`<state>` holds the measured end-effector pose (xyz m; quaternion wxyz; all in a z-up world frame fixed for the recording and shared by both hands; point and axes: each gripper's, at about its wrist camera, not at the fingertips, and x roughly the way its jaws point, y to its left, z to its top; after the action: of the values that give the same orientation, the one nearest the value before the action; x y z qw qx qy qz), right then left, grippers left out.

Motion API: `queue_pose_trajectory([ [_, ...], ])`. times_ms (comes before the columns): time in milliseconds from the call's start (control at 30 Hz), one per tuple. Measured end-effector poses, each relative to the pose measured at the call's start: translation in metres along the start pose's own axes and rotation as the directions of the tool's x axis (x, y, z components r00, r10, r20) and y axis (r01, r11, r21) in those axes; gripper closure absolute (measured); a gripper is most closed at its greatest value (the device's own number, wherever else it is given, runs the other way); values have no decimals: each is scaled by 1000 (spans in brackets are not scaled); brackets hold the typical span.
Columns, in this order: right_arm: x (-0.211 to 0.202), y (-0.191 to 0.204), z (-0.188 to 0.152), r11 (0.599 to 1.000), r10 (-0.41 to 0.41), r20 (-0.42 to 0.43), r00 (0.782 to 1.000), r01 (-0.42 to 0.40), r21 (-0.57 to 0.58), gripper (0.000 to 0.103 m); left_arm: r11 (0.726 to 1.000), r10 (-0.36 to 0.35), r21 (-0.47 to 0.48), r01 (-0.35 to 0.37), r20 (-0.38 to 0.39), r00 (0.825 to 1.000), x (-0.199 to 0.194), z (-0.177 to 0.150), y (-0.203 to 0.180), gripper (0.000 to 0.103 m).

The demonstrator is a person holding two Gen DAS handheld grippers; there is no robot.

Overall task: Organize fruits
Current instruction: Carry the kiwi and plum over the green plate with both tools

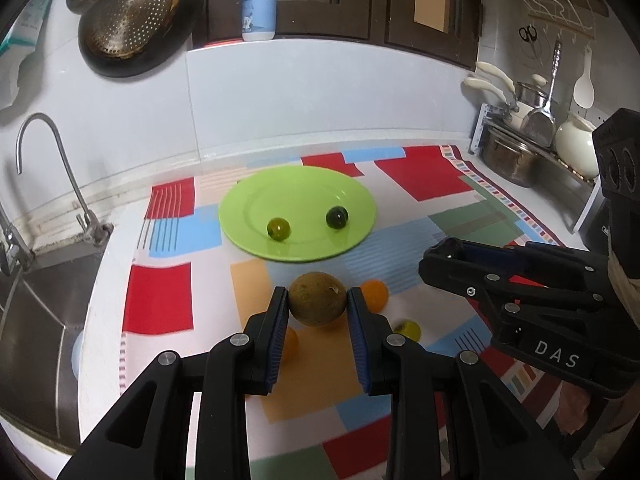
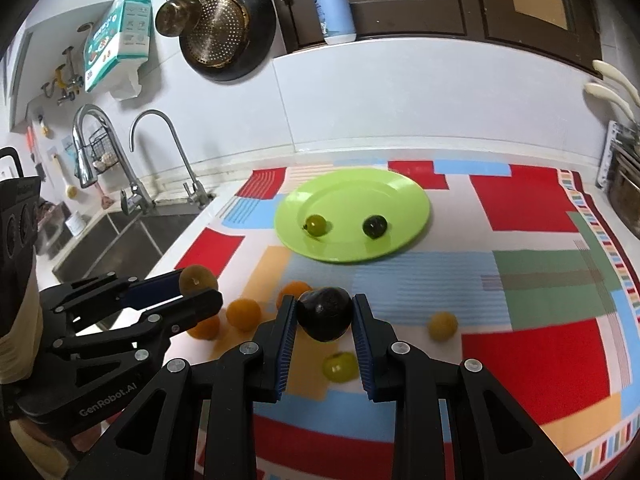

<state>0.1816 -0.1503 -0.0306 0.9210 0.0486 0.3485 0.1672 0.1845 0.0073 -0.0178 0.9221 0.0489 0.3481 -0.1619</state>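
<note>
My left gripper [image 1: 318, 295] is shut on a round tan-brown fruit [image 1: 318, 299], held a little above the patterned cloth [image 1: 160, 304]. In the right wrist view my right gripper [image 2: 324, 301] is shut on a dark, almost black fruit [image 2: 325, 314], also lifted. Each gripper shows in the other's view: the right gripper [image 1: 438, 254] at the right, the left gripper [image 2: 200, 285] at the left with the tan fruit [image 2: 196, 278]. Behind them lies a green plate [image 2: 400, 192] with an olive-green fruit [image 2: 316, 225] and a dark green fruit [image 2: 375, 226].
Loose on the cloth lie three orange fruits [image 2: 244, 314], a yellow fruit [image 2: 442, 326] and a yellow-green one [image 2: 340, 366]. A sink [image 1: 36, 300] with a tap [image 1: 52, 160] is at the left. Pots on a rack [image 1: 508, 152] stand at the right, the wall behind.
</note>
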Motion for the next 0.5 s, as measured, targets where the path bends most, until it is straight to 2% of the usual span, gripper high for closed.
queue_pose_trajectory([
  [500, 51, -8, 61, 999, 34, 18, 999, -34, -25, 74, 1000, -2, 1, 2, 13, 1000, 45, 56, 33, 73],
])
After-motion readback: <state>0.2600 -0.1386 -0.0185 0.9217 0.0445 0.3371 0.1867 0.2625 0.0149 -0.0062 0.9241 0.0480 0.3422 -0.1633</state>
